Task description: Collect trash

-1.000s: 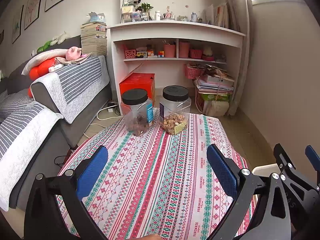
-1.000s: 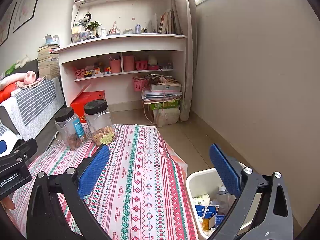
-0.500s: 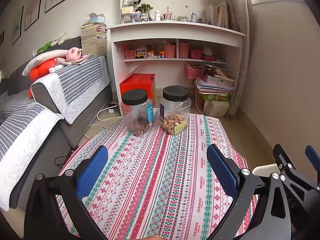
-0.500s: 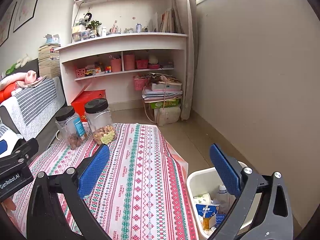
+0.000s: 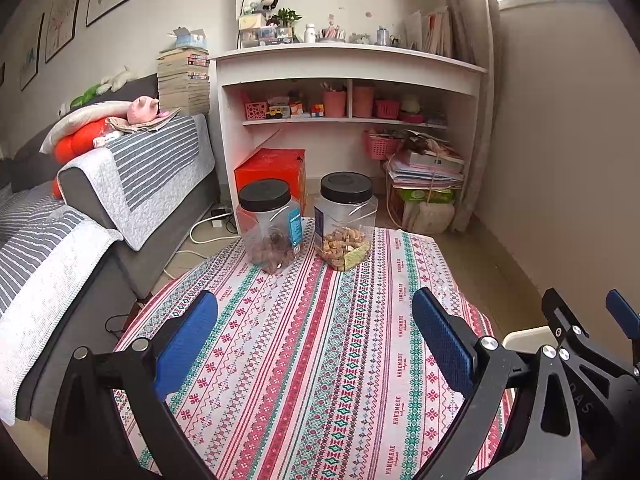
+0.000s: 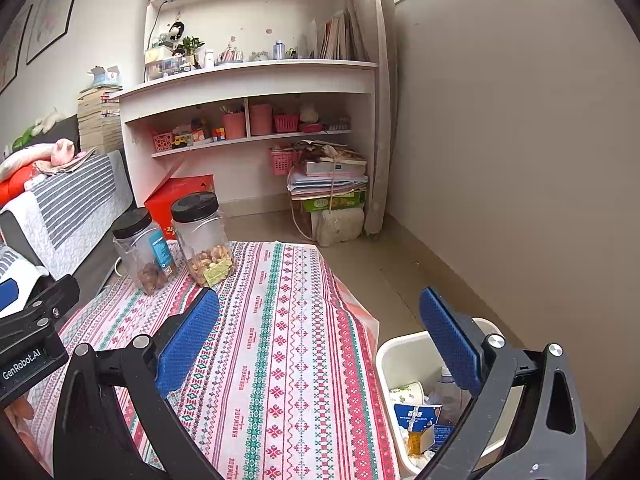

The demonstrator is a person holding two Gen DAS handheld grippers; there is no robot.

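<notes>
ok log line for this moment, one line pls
left gripper: open, empty | right gripper: open, empty | trash bin: holds trash, beside table | tablecloth: only two jars

We see a tablecloth (image 5: 320, 360) striped in pink, red, teal and white, with small cross-stitch motifs. At the table's far edge, two clear jars (image 5: 272, 226) carry black lids; one bears a blue label. Our gripper pads (image 5: 186, 340) are blue on black frames. The bin (image 6: 404, 356) off the table's right edge is white, with a blue-and-white carton (image 6: 416, 416) inside. The sofa cover (image 5: 156, 160) is grey-and-white striped; the box (image 5: 272, 174) is red.
</notes>
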